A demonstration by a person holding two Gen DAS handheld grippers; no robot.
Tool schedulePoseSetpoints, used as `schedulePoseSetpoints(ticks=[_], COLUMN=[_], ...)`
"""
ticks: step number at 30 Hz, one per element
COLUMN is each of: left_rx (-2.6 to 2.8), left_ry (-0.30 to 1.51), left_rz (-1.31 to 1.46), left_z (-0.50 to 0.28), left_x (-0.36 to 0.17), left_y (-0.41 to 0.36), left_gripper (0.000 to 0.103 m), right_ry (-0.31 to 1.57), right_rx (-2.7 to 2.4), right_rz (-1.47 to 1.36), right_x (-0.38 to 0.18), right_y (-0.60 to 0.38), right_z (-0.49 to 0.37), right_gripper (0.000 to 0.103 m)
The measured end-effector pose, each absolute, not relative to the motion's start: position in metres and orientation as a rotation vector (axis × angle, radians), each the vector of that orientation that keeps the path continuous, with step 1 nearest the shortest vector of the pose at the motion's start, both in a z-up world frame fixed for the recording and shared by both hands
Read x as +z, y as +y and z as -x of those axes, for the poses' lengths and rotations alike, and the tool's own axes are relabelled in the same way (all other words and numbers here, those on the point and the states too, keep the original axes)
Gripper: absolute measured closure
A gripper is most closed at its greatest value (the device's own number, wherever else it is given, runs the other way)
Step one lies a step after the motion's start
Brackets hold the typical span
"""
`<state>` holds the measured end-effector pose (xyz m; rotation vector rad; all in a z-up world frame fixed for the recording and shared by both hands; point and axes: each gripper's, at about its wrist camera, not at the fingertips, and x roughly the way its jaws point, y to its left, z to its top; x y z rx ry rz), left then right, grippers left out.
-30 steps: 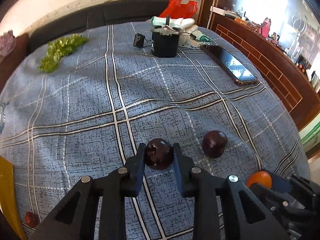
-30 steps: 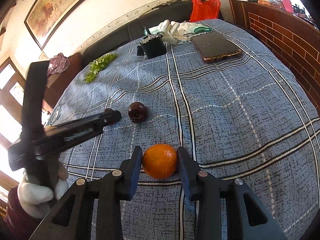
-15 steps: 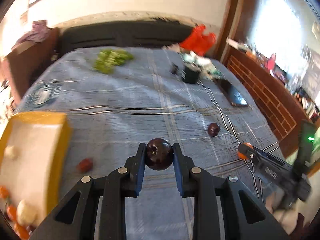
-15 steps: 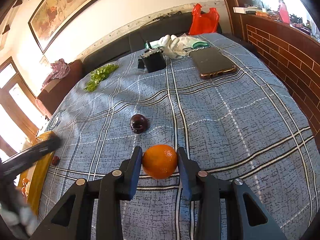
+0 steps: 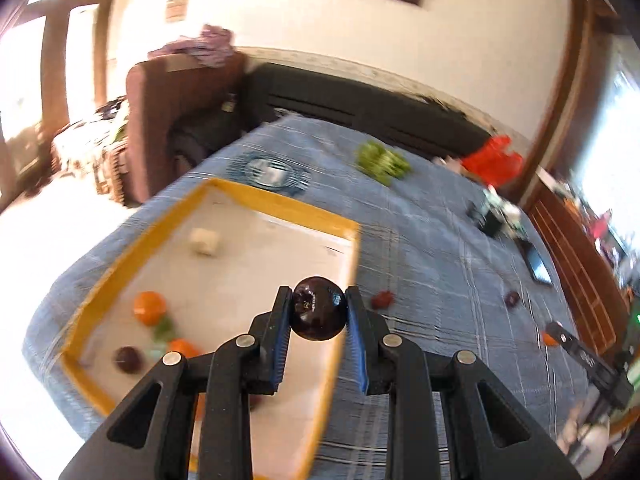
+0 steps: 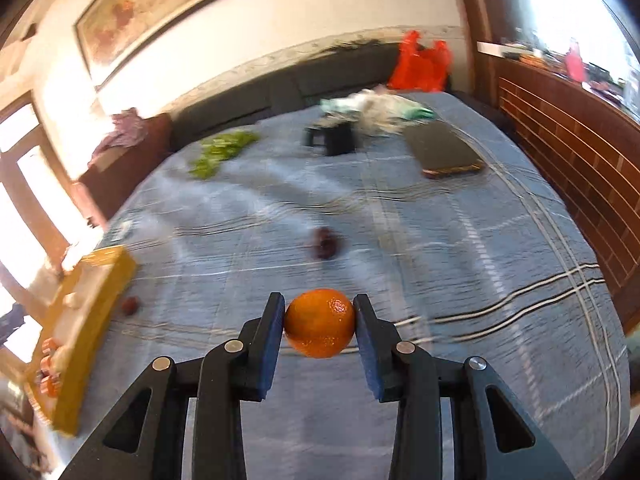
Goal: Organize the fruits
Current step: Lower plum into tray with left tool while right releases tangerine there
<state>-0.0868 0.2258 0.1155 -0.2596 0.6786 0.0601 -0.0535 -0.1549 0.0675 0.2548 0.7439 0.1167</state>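
Dark and shiny, the plum (image 5: 318,314) was now up in the air over the yellow tray (image 5: 280,204). A second before, it sat on the blue checked cloth (image 5: 440,240) and I could barely see the tray. My left gripper (image 5: 318,316) had swung across to it, and its fingers stayed shut tight on the plum. My right gripper (image 6: 320,324) had lifted a little too, and its fingers kept their hold on the orange (image 6: 320,322), as before.

Inside the tray I saw one orange fruit (image 5: 149,307), another orange fruit (image 5: 182,347) near it, a dark plum (image 5: 128,359) by the near corner, a bit of green (image 5: 162,326) and a pale lump (image 5: 204,241) at the far end. The right view showed the tray (image 6: 100,280) from the side, off to the left edge, with orange bits in its near end.

The plum I held sat right between the blue pads, touching both, near the tips. The orange sat the same way between the right fingers, pressed on both sides.

One small red fruit (image 5: 382,299) lay on the cloth just beside the tray. Another dark plum (image 6: 325,242) lay farther out on the cloth.
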Motion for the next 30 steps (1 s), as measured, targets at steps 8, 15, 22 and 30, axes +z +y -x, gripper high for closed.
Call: schedulePoseSetpoints(ticks=[8,15,22,30], left_rx=[0.167,0.183,0.161,0.160], left_ry=[0.613,0.658,0.719,0.807], left_rz=[0.305,0.342,0.286,0.281], left_z=[0.115,0.110,0.068,0.027], left_x=[0.128,0.101,0.084,0.056], left_y=[0.284,0.311,0.323,0.337], left_gripper=[0.077,0.077,0.077,0.077], right_ry=[0.688,0.740,0.829,0.908], right_rx=[0.360,0.544,0.642,0.639], right_rz=[-0.159,-0.069,0.049,0.149], right_x=[0.121,0.120,0.087,0.051], right_y=[-0.045,0.056,0.138,0.186], right_z=[0.069,0.063,0.041,0.015], right_gripper=[0.064,0.064,0.063,0.063])
